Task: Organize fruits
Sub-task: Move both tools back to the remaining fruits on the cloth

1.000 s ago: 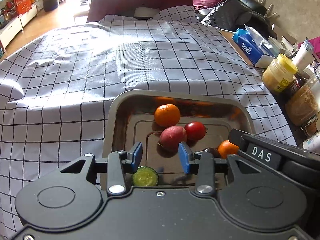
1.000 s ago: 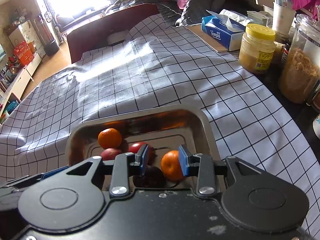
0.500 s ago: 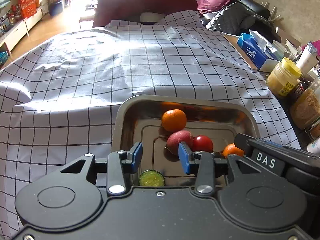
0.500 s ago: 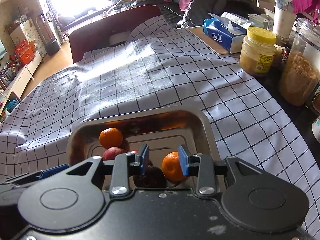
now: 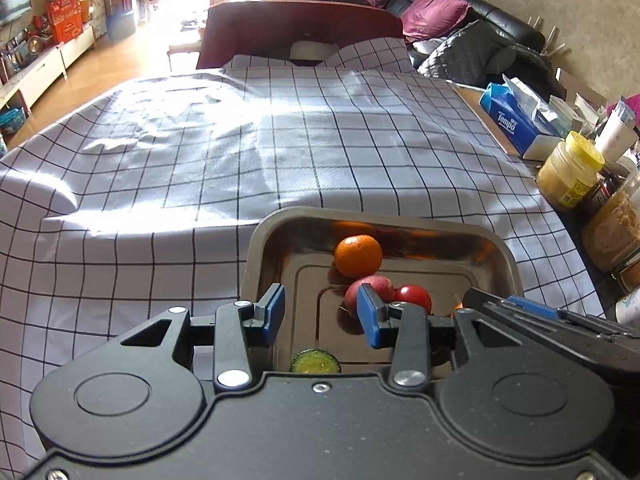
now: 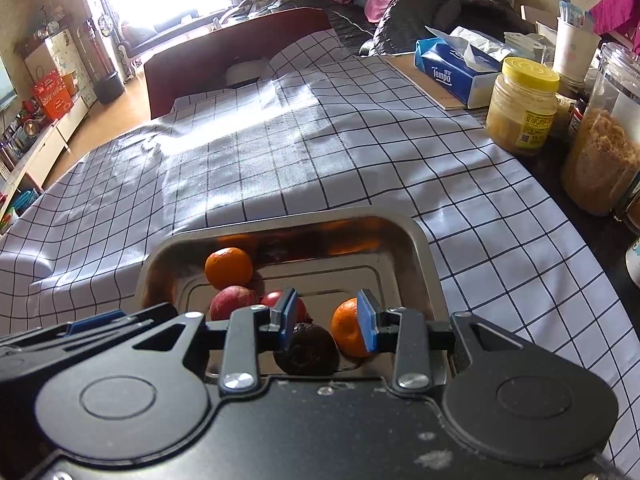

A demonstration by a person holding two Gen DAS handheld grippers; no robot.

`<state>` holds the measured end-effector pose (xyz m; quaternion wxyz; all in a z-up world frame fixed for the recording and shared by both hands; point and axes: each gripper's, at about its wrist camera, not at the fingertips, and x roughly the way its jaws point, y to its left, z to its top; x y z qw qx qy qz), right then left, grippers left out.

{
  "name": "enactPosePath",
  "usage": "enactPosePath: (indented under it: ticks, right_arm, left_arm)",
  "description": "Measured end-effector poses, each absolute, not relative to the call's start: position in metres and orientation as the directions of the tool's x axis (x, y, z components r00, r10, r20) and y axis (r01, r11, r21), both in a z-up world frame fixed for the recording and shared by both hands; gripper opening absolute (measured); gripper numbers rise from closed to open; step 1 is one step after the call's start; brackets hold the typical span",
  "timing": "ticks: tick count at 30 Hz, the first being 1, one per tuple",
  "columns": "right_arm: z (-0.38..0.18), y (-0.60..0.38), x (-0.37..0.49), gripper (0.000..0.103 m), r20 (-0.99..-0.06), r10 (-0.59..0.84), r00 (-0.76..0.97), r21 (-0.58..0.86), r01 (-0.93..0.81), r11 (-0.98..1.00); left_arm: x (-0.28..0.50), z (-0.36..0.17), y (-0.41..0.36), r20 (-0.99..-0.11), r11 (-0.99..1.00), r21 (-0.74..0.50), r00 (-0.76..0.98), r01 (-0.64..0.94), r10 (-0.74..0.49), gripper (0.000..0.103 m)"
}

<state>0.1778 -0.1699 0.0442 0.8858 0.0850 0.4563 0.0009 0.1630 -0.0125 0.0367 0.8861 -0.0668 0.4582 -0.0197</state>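
A metal tray (image 5: 256,256) (image 6: 424,248) sits on the checked tablecloth near me. It holds an orange (image 5: 358,256) (image 6: 229,267), a pinkish-red fruit (image 5: 374,286) (image 6: 232,300), a red tomato (image 5: 414,298) (image 6: 276,298), a second orange (image 6: 346,332), a dark wrinkled fruit (image 6: 308,350) and a green cucumber slice (image 5: 315,362). My left gripper (image 5: 321,315) is open and empty above the tray's near left part. My right gripper (image 6: 327,320) is open and empty above the dark fruit and second orange.
At the right table edge stand a blue tissue box (image 5: 516,124) (image 6: 452,72), a yellow-lidded jar (image 5: 570,174) (image 6: 522,106) and a large glass jar (image 6: 608,148). A dark red chair back (image 5: 296,34) is at the far side.
Both grippers have drawn back and up a little from the tray; the fruit has not moved. Both stay open.
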Motion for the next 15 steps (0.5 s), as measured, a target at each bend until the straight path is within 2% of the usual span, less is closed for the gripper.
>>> enactPosePath:
  ticks: [7,15]
  right_arm:
    - [0.05,-0.171,0.172,0.036,-0.799,0.084,0.596,0.157,0.071,0.985]
    - [0.07,-0.169,0.15,0.036,-0.756,0.089,0.648,0.167,0.06,0.984]
  left_arm:
    - [0.155,0.051,-0.005,-0.781,0.988,-0.151,0.617,-0.038,-0.096,0.049]
    - [0.127,0.081,-0.006,-0.708,0.986,-0.164,0.695,0.006,-0.122,0.049]
